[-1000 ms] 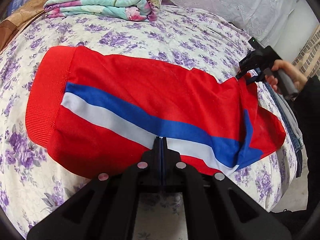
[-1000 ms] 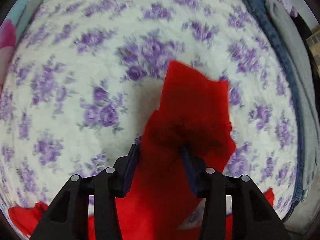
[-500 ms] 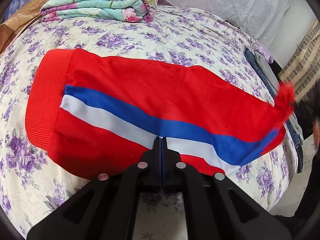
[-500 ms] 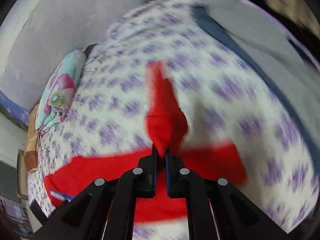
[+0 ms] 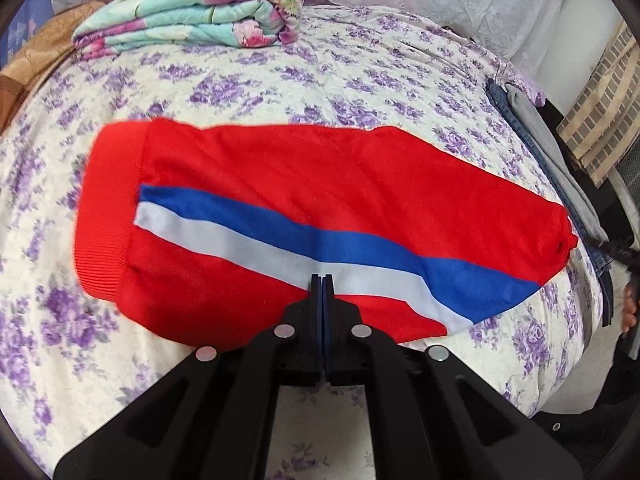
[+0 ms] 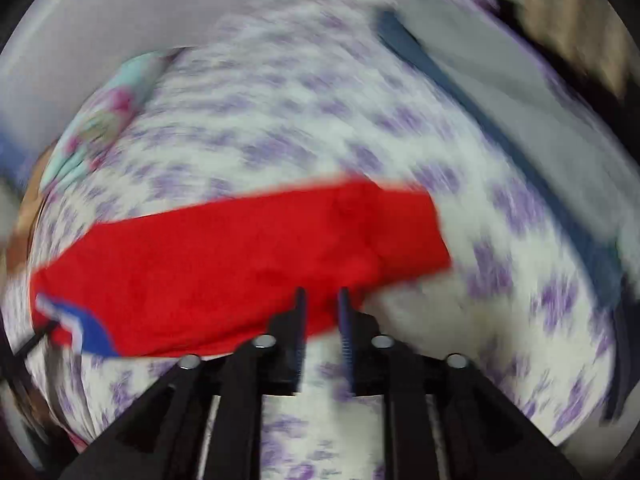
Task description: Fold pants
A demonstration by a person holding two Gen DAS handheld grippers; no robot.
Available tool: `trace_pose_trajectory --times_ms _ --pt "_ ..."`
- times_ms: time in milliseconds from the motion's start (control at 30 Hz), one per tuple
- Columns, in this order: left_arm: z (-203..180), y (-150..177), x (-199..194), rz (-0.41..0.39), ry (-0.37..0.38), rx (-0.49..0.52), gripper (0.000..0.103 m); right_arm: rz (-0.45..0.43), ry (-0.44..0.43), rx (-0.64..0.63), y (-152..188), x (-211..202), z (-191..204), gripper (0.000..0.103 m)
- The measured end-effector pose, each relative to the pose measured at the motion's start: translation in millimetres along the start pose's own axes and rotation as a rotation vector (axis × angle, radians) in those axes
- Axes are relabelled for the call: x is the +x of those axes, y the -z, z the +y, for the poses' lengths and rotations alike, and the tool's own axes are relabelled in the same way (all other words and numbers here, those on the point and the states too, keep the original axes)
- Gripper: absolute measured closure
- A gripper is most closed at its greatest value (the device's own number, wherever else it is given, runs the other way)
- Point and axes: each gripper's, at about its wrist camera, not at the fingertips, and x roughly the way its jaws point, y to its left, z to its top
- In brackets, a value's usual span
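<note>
With the left gripper closed at the pants' near edge, grip unconfirmed, and the right gripper parted and empty, the pants lie flat on the bed, legs stacked lengthwise; crosswise folds apparently remain.

Both wrist cameras look low across the bed, sharing the red pants.
</note>
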Motion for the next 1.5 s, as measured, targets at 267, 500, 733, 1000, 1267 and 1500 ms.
trace_pose_trajectory --times_ms 267,500,733,1000,1267,1500 --pt "-45 -22 16 0.032 0.163 0.000 0.100 0.099 -0.350 -0.550 -68 85 222 0.066" --pt "-71 -5 57 0.125 0.099 0.079 0.100 0.229 -0.343 -0.726 -96 176 283 0.066" --pt "-70 -7 60 0.128 0.116 0.097 0.100 0.279 -0.350 -0.706 -94 200 282 0.098" --pt "-68 -17 71 0.139 0.075 0.080 0.100 0.275 -0.310 -0.696 -96 231 291 0.096" --pt "-74 -55 35 0.121 0.075 0.074 0.096 0.151 -0.316 -0.573 -97 135 232 0.070" --pt "-75 -124 106 0.217 0.089 -0.053 0.077 0.179 -0.384 -0.548 -3 78 213 0.092"
